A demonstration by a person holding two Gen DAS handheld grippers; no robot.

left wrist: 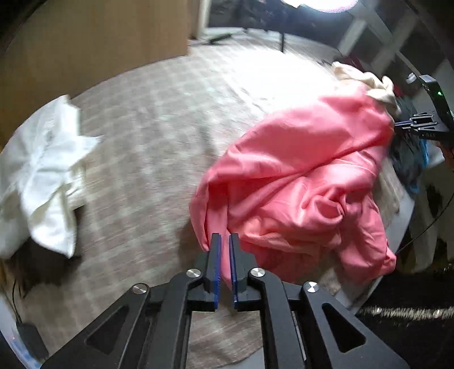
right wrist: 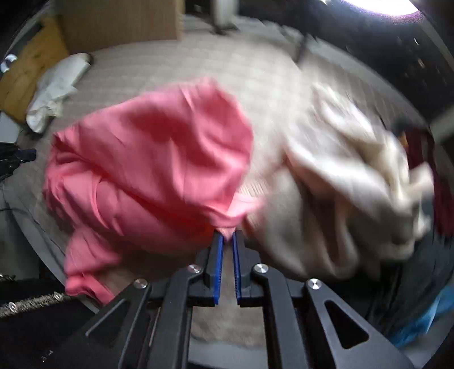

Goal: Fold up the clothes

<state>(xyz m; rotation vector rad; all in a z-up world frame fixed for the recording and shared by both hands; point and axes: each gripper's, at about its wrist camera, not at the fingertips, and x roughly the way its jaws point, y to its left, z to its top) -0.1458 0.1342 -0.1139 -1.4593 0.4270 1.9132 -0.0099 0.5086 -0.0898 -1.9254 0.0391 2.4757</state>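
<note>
Pink garment [left wrist: 298, 181] lies crumpled in a heap on the checked beige bedspread [left wrist: 159, 136], both ends pinched by grippers. Left gripper [left wrist: 224, 241] is clamped on a hanging fold at the near edge of the pink garment; pink cloth shows between its blue pads [left wrist: 217, 264], jaws nearly together. Right gripper [right wrist: 228, 237] is clamped on a bunched corner of the pink garment [right wrist: 153, 159], cloth squeezed between the blue fingertips, jaws only narrowly apart. In the left wrist view the right gripper [left wrist: 404, 126] is seen at the far right end of the pink garment, gripping its edge there.

Cream garment [right wrist: 349, 176] is piled just right of the pink garment in the right wrist view, rumpled and blurred; the two look to touch near the right gripper's tips, hard to tell through the blur. In the left wrist view the cream garment [left wrist: 366, 82] sits just behind the pink garment's far end. Dark clothes with a bit of blue [left wrist: 411, 161] sit right of the pink garment by the bed edge.

White garment [left wrist: 42, 176] lies crumpled well left of the pink garment, apart from it, with bare bedspread between. Cardboard box [right wrist: 119, 22] stands beyond the pink garment at the far left. Both views are motion-blurred, especially the right wrist one.
</note>
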